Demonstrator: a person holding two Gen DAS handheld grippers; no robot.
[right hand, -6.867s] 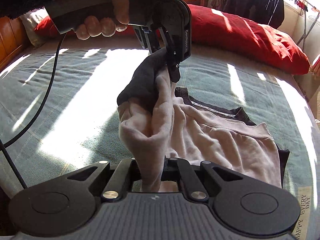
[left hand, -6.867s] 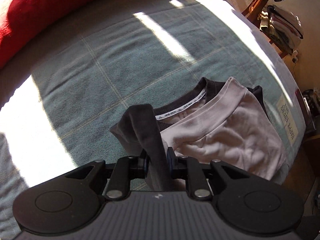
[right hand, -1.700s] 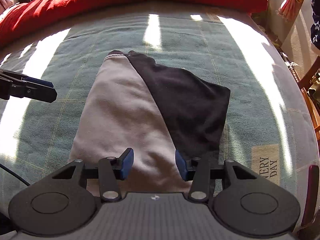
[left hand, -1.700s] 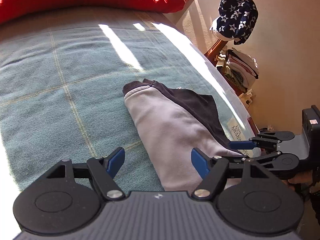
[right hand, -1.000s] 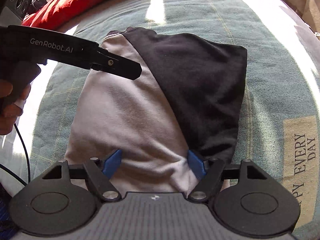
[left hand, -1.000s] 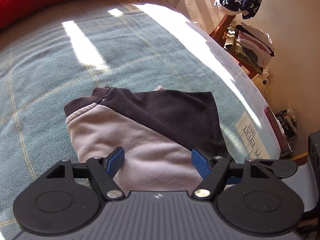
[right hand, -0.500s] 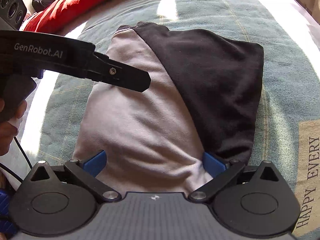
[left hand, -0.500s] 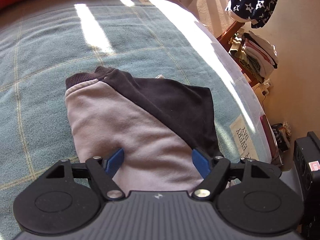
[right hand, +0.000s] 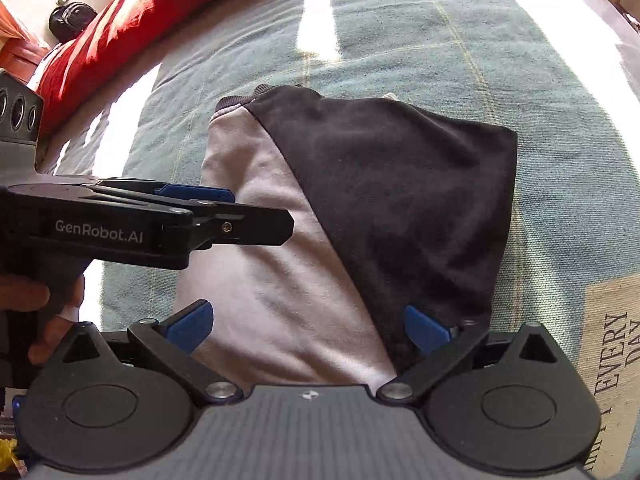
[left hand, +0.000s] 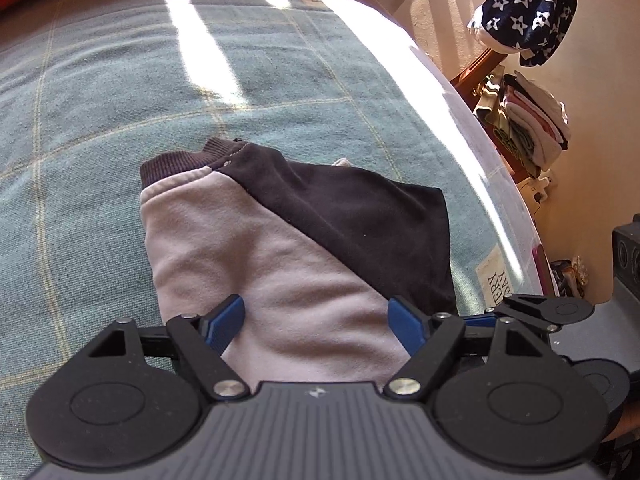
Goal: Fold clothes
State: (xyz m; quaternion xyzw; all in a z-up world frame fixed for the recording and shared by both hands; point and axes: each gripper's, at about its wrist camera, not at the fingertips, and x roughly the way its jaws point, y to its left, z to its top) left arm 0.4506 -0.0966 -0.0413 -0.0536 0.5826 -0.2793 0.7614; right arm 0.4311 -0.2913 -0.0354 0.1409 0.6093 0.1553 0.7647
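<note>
A folded sweatshirt [left hand: 280,240], pale lilac with a dark brown sleeve panel and ribbed collar, lies flat on the bed. My left gripper [left hand: 316,316] hovers over its near hem with blue pads spread apart and still widening; nothing is pinched between them. From the right wrist view the same sweatshirt [right hand: 320,220] fills the centre. My right gripper [right hand: 306,322] stands wide open over the near hem, one pad above the lilac part and one at the dark panel's corner. The left gripper [right hand: 240,216] reaches in from the left over the lilac side.
The bed has a teal checked cover [left hand: 100,100] with sunlit stripes and a red pillow [right hand: 120,32] at its head. A chair stacked with folded clothes [left hand: 528,132] and a star-patterned garment [left hand: 528,12] stand past the bed's right edge. A person's hand [right hand: 36,320] holds the left gripper.
My right gripper's jaws have spread much wider and it has edged along the near hem. The left gripper has slid further in over the lilac side. The sweatshirt lies unchanged.
</note>
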